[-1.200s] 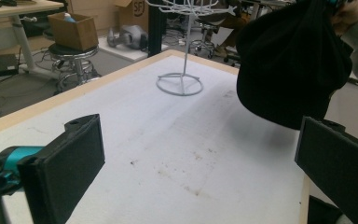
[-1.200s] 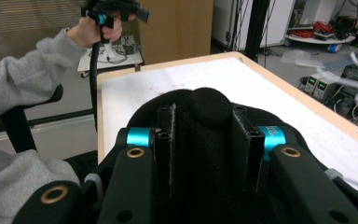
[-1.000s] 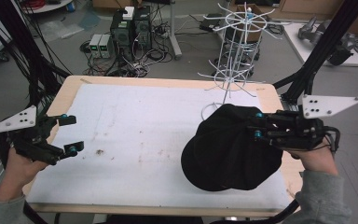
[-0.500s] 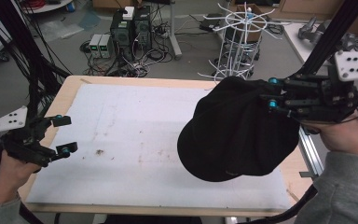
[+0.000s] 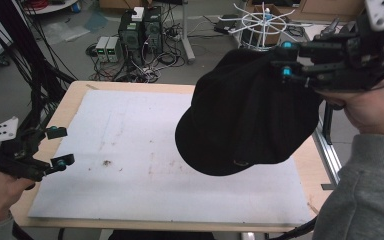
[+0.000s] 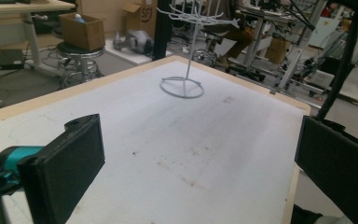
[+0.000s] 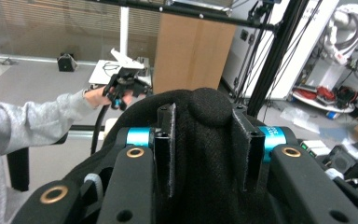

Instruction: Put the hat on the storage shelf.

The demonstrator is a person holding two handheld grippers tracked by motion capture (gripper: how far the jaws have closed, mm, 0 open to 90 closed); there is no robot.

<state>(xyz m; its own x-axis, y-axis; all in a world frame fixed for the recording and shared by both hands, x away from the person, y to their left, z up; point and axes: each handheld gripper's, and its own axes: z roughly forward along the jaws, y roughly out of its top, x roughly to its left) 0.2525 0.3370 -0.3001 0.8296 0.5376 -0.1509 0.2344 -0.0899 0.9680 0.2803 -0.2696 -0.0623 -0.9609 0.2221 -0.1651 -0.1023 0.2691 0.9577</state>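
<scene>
At the near left edge of the white-topped wooden table (image 5: 145, 200), the left gripper (image 5: 60, 146) hovered with its jaws spread wide and nothing between them. Farther along, above the table's right side, the right gripper (image 5: 284, 59) had its jaws pinched on a fold of the soft black fabric cap (image 5: 245, 120), which hung clear of the surface, its brim apparently lowest. Beyond it, at the far edge, stood a white wire rack (image 6: 182, 51).
</scene>
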